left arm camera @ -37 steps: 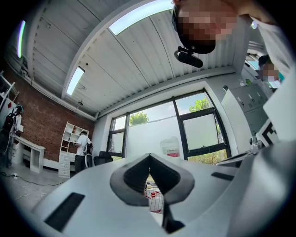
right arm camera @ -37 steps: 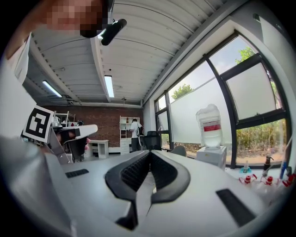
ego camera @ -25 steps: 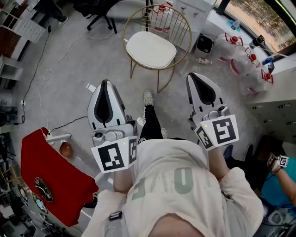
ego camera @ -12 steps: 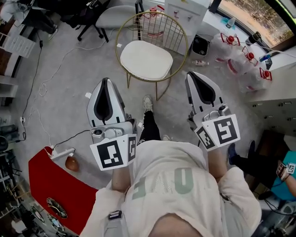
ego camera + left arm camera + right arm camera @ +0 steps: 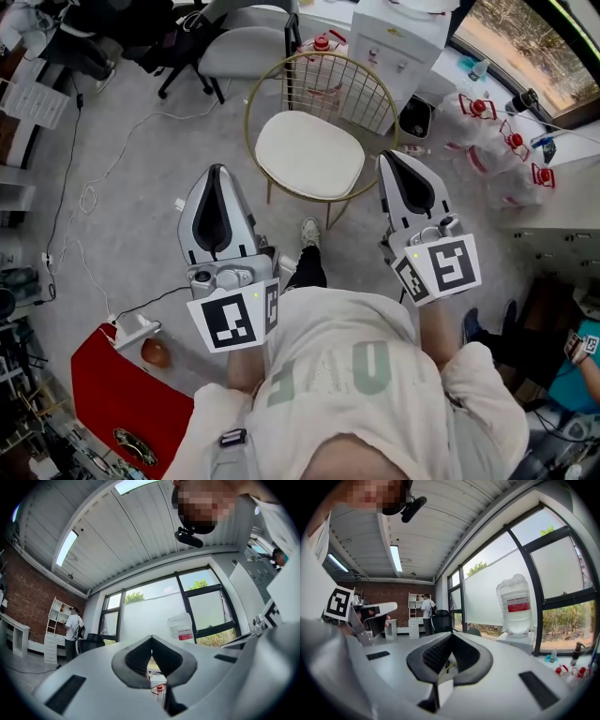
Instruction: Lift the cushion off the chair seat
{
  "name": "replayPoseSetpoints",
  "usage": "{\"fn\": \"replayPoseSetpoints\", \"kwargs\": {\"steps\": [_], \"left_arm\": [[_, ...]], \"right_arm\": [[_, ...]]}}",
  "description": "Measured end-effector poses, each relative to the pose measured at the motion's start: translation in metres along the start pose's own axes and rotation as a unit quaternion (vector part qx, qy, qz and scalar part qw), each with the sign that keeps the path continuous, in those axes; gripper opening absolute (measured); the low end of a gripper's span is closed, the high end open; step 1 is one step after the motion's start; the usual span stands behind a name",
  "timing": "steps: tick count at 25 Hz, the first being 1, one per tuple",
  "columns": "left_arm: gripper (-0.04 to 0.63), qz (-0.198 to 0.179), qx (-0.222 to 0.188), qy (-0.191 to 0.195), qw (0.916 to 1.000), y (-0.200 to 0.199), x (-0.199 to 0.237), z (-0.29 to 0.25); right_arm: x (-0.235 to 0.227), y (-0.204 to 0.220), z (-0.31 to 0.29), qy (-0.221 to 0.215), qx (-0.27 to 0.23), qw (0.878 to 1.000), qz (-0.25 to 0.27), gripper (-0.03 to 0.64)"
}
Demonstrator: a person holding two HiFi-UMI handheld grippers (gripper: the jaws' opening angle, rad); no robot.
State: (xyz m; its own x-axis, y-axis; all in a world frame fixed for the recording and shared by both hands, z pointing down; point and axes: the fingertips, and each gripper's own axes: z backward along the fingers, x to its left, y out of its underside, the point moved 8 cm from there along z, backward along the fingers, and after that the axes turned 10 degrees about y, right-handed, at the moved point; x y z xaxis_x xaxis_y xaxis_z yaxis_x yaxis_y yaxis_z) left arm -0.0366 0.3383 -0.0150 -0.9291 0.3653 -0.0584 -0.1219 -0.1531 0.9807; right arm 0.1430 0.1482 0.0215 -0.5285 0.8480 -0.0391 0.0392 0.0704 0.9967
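A white round cushion (image 5: 309, 156) lies on the seat of a gold wire chair (image 5: 323, 82) in the head view, on the floor ahead of me. My left gripper (image 5: 218, 171) is held out level, short of the chair's left front edge and apart from it. Its jaws are shut with nothing between them (image 5: 151, 638). My right gripper (image 5: 388, 156) points forward just beside the chair's right rim, without touching the cushion. Its jaws are also shut and empty (image 5: 451, 636). Neither gripper view shows the cushion.
Behind the chair stand a white water dispenser (image 5: 398, 37) with a bottle (image 5: 516, 605), a black bin (image 5: 413, 92) and a grey office chair (image 5: 239, 42). Several water jugs (image 5: 489, 111) lie at the right. A red board (image 5: 122, 412) and cables (image 5: 89, 197) are at the left.
Both grippers have moved forward with the person's steps, so the chair and cushion sit closer to the gripper tips. The jaws stayed shut.
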Motion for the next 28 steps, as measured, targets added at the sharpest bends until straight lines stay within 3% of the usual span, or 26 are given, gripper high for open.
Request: {"fn": "replayPoseSetpoints", "kwargs": {"steps": [15,22,28], "left_arm": [[0.012,0.015,0.012,0.034,0.9992,0.045,0.1,-0.131],[0.012,0.05,0.032,0.053,0.9968,0.071,0.107,-0.164],[0.012,0.046,0.032,0.063,0.9964,0.076,0.089,-0.182]], "right_arm": [[0.009,0.009,-0.152,0.015,0.03,0.999,-0.011,0.017],[-0.004,0.008,-0.166,0.046,0.045,0.998,-0.016,0.017],[-0.036,0.012,-0.164,0.072,0.051,0.995,-0.042,0.017]]}}
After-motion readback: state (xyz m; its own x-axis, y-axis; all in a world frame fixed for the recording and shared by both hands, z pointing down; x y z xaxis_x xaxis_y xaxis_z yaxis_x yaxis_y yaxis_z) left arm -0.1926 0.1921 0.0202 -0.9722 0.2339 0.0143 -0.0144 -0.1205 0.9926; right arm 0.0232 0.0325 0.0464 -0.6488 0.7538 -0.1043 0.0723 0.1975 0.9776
